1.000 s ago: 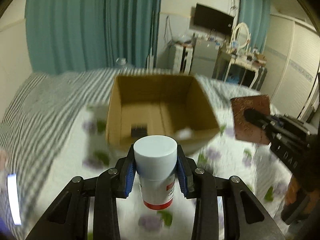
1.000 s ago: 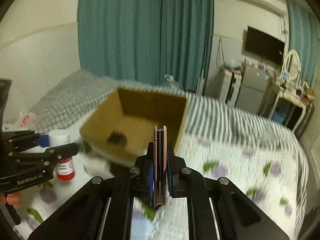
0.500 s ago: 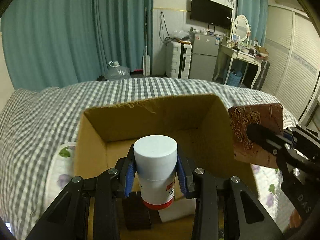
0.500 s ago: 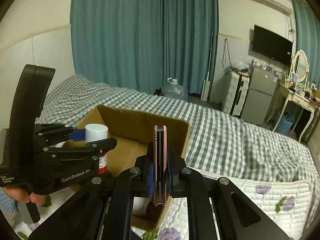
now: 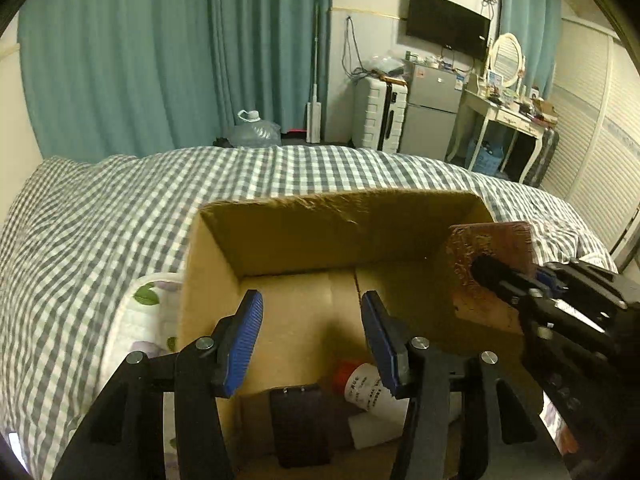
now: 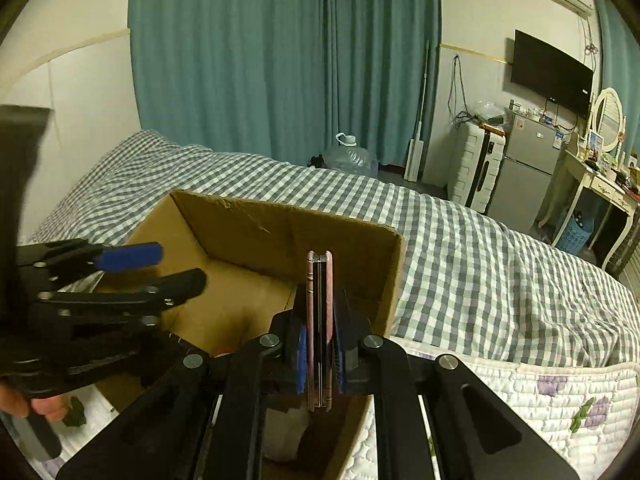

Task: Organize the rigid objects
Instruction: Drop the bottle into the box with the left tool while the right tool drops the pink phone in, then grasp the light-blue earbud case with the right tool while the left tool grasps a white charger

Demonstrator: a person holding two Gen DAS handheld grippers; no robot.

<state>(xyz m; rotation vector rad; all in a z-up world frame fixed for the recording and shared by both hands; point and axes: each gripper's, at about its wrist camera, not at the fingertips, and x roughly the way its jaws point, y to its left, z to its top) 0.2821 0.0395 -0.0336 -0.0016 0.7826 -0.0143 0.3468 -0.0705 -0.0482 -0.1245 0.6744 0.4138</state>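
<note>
An open cardboard box [image 5: 332,232] stands on the bed; it also shows in the right wrist view [image 6: 280,224]. My left gripper [image 5: 312,332] is open and empty above the box. A white bottle with a red base [image 5: 366,388] lies on its side on the box floor, beside a dark flat object [image 5: 298,420]. My right gripper [image 6: 319,344] is shut on a thin pink-edged case [image 6: 319,320], held upright on edge over the box's right side. In the left wrist view the case [image 5: 488,268] shows its brown patterned face.
The box rests on a floral quilt [image 6: 540,396] over a grey checked blanket [image 5: 100,220]. Teal curtains [image 5: 160,60] hang behind. A water jug [image 5: 252,130], suitcase, fridge [image 5: 432,120] and dressing table stand beyond the bed.
My left gripper has opened and let go of the white bottle, which now lies in the box. My right gripper has moved slightly closer over the box with the case.
</note>
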